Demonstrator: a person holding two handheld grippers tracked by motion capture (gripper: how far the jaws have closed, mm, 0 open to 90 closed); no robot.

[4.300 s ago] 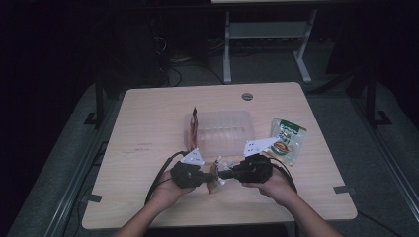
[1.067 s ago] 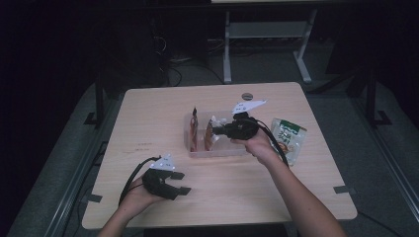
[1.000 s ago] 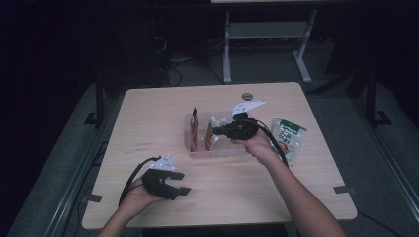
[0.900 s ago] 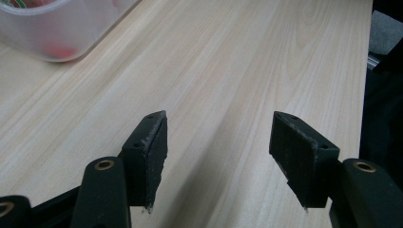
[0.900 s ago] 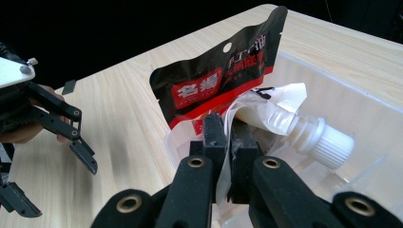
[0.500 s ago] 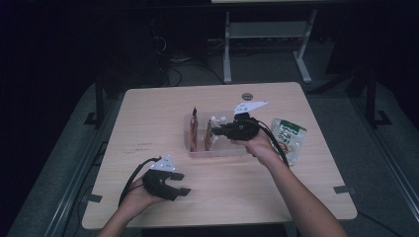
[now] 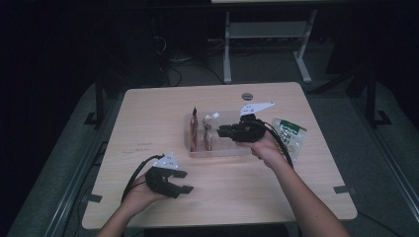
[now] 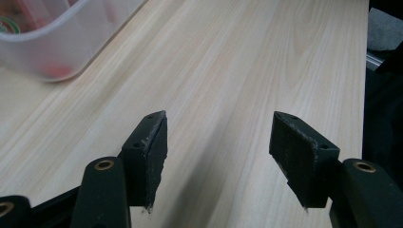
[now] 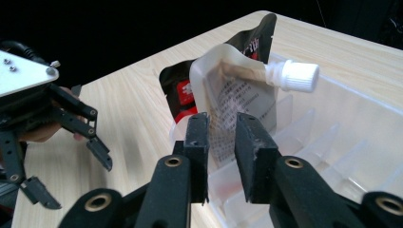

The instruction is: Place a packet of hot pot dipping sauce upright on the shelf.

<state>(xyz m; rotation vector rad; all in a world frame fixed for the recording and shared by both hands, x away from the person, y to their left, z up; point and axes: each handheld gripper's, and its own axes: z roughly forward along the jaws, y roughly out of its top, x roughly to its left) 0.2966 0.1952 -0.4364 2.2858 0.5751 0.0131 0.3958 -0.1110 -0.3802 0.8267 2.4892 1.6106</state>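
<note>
Clamped on a white spouted pouch (image 9: 237, 111) – right gripper (image 9: 222, 124), jaws nearly together with the pouch's printed face pinched between them. Rows of small dark print on that face, too fine and blurred to read. White screw cap (image 9: 298, 76) at the pouch's upper corner, pointing sideways. Directly behind, touching or nearly so, a dark pouch (image 9: 179, 90) with a red label and a few pale letters near its top edge, illegible. Both pouches standing upright at one end of a clear plastic divided bin (image 9: 361, 142), lower halves blurred through the frosted wall.

From the high view, right gripper (image 7: 225, 131) over the bin (image 7: 217, 150) at the middle of the wooden table (image 7: 148, 113), reaching toward its left end, where the pouches stand. Just right of the bin, partly covered by the hand and cable, a flat green-and-white packet (image 7: 289, 136) – printing too small to make out.

Near the table's front left, well apart from the bin, left gripper (image 7: 185, 181) – jaws wide apart, nothing between them, low over bare wood in the left gripper view (image 8: 218, 152). Bin corner (image 8: 62, 42) cut off at that view's upper left, something red smeared behind its wall, unidentifiable.
</note>
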